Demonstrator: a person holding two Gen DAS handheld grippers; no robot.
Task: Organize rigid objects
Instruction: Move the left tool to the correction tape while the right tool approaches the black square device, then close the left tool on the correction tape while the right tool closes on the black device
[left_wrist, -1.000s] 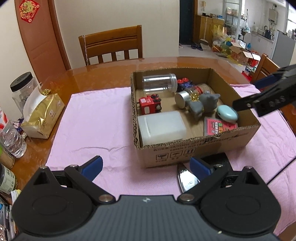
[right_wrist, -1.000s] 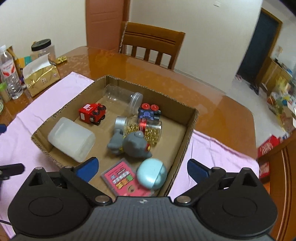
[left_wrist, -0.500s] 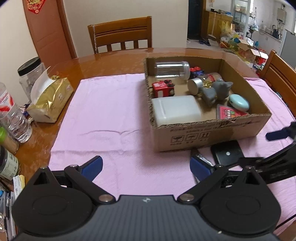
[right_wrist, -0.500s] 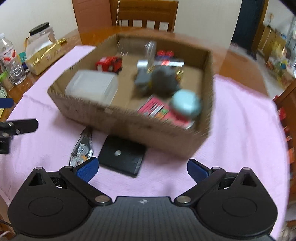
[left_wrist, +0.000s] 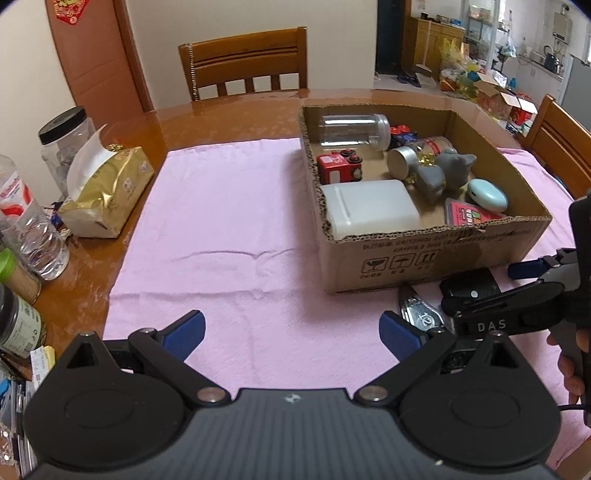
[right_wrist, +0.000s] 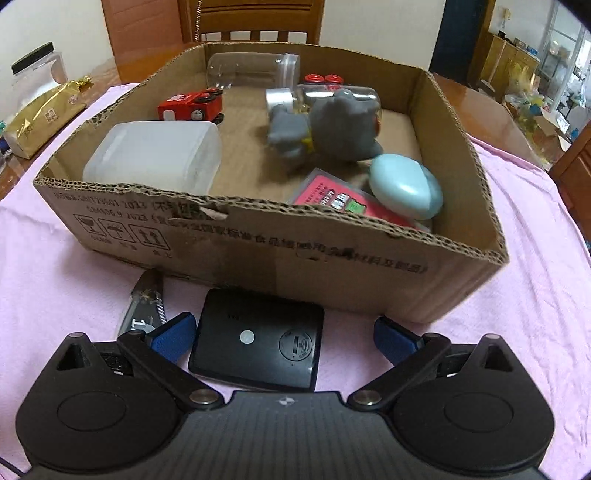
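A cardboard box on the pink cloth holds a white plastic container, a red toy train, a clear jar, a grey toy, a pale blue case and a red card. In front of the box lie a flat black device and a silver folded tool. My right gripper is open, low over the black device, which lies between its fingers. My left gripper is open over bare cloth.
At the left table edge stand a gold tissue pack, a lidded clear jar, a water bottle and other jars. Wooden chairs stand behind and right of the table. Pink cloth covers the table's near half.
My right gripper came back from above the box and dropped down in front of it, closing in on the black device. My left gripper drew back and left a little.
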